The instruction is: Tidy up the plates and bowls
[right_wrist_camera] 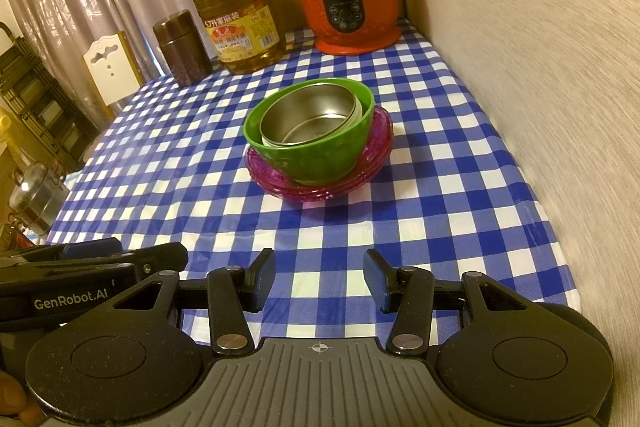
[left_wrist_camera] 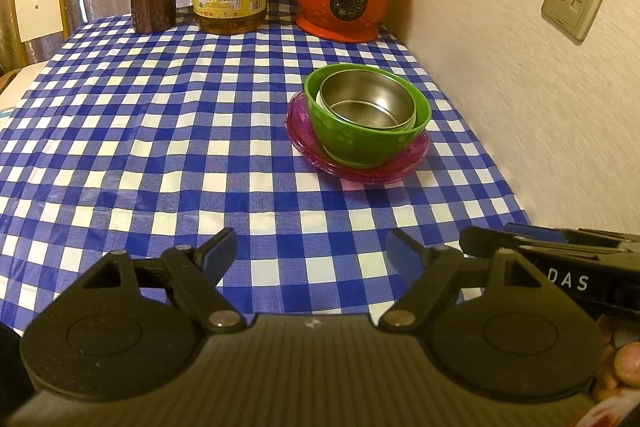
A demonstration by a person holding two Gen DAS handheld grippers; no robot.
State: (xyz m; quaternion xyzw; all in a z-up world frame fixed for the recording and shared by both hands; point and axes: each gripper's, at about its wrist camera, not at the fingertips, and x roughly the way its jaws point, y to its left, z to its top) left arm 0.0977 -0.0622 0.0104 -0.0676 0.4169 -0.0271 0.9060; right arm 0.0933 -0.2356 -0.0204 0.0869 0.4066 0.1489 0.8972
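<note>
Bowls sit nested on a checked tablecloth [left_wrist_camera: 160, 131]: a steel bowl [left_wrist_camera: 366, 103] inside a green bowl [left_wrist_camera: 360, 143], atop stacked pink plates [left_wrist_camera: 304, 143], at one o'clock from the left gripper [left_wrist_camera: 310, 255], whose jaws gape wide, empty. The right gripper [right_wrist_camera: 320, 279], half open, grasps nothing; the stack lies at twelve o'clock from it.
</note>
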